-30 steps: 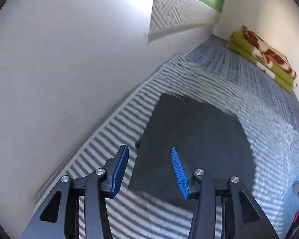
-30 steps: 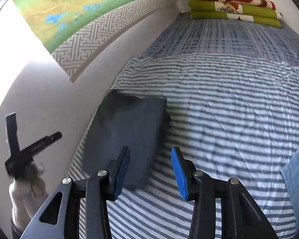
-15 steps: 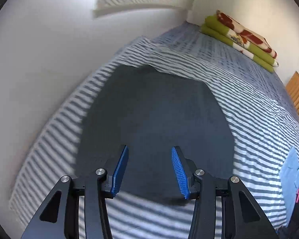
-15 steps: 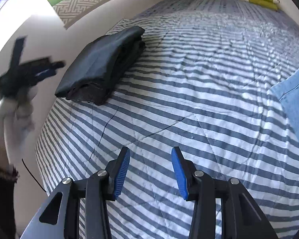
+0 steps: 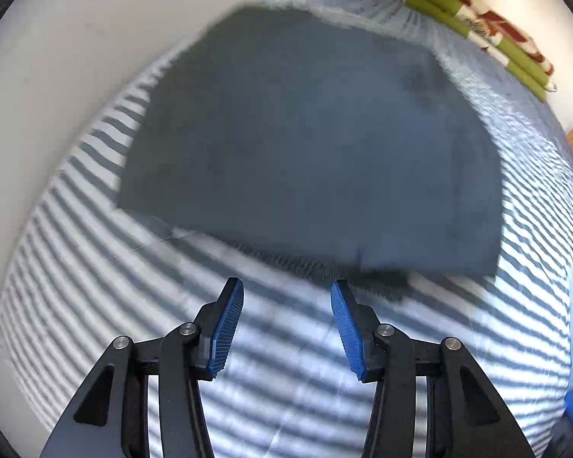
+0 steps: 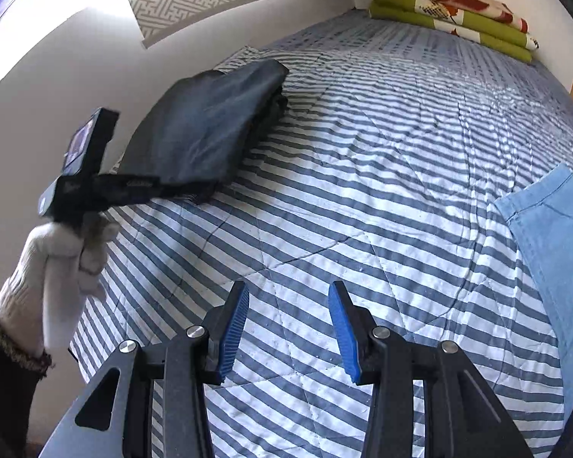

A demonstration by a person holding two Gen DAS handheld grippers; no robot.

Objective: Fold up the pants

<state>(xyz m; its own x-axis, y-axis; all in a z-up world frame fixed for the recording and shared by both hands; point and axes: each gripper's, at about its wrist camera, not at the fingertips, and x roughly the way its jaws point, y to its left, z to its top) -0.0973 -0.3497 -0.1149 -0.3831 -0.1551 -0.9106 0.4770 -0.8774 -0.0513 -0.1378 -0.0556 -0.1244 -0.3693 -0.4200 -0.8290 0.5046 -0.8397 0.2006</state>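
Observation:
Dark grey pants (image 5: 309,133) lie folded into a flat rectangle on the striped bed, close to the wall. In the left wrist view they fill the frame just beyond my left gripper (image 5: 286,297), which is open and empty, its blue pads short of the near hem. In the right wrist view the same folded pants (image 6: 206,126) lie at the far left, and the left gripper (image 6: 145,183), held by a white-gloved hand (image 6: 57,267), hovers at their near edge. My right gripper (image 6: 288,305) is open and empty over bare bedspread, well away from the pants.
The striped bedspread (image 6: 382,152) covers the bed. A light blue garment (image 6: 554,252) lies at the right edge. Green and red folded blankets (image 6: 450,15) are stacked at the far end. A white wall (image 5: 76,38) runs along the left side.
The left gripper has dropped lower and closer to the pants' near hem. The right gripper has pulled back from the pants toward the bed's middle. Both stayed open.

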